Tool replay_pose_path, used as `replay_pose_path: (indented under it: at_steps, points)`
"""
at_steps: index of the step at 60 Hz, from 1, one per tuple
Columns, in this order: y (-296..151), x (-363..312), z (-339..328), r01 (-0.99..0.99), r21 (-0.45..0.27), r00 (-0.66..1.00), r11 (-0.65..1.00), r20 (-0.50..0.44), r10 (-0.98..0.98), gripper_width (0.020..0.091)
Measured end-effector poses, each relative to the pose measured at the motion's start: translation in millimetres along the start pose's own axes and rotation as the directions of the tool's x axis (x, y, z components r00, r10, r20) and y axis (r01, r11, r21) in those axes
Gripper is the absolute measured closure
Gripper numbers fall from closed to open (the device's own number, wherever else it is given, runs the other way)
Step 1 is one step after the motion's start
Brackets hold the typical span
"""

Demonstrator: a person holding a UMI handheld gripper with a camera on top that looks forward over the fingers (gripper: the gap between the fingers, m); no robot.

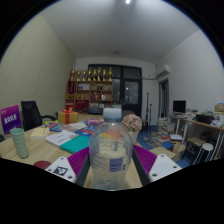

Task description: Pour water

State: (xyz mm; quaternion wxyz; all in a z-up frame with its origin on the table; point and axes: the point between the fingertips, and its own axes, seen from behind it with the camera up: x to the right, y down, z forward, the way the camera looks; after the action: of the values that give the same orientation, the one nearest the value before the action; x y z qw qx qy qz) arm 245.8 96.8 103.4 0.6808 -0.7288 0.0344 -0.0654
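Note:
A clear plastic bottle with a white cap and a small label stands upright between my fingers, close to the camera. Both purple pads lie against its sides, so my gripper is shut on the bottle. The bottle hides the table right behind it. A pale green cup stands on the wooden table to the left, well apart from the bottle.
Books and coloured papers lie on the table beyond the bottle, with a purple box at the far left. A shelf stands against the back wall. A desk with a monitor is on the right.

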Motion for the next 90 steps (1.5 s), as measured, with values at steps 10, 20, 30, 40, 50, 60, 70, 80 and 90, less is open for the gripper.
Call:
replay_pose_path:
  at_steps: [10, 20, 30, 40, 50, 60, 70, 80, 90]
  points:
    - [4.1, -2.1, 6.3, -0.012, 0.000, 1.000, 1.000, -0.026, 0.012, 0.0499]
    - [7.8, -15.2, 4.1, 0.001, -0.016, 1.000, 1.000, -0.016, -0.001, 0.0589]
    - [-46.0, -43.6, -5.5, 0.224, 0.027, 0.974, 0.974, -0.026, -0.223, 0.0601]
    - [-132.1, -112.3, -6.6, 0.804, 0.077, 0.593, 0.590, -0.172, -0.786, 0.0601]
    - [-148.4, -185.8, -4.4, 0.998, 0.037, 0.061, 0.055, -0.199, -0.978, 0.0597]
    - [-129.2, -248.1, 2.6, 0.904, -0.006, -0.416, -0.427, -0.237, -0.878, 0.0597]
    - [-114.4, -286.1, -5.3, 0.713, -0.026, -0.681, -0.701, -0.267, -0.682, 0.0602]
    - [-110.3, -295.3, 0.6, 0.653, -0.038, -0.738, -0.756, -0.255, -0.625, 0.0601]
    - [-121.4, -294.7, 0.8, 0.805, 0.015, -0.568, -0.593, -0.265, -0.779, 0.0595]
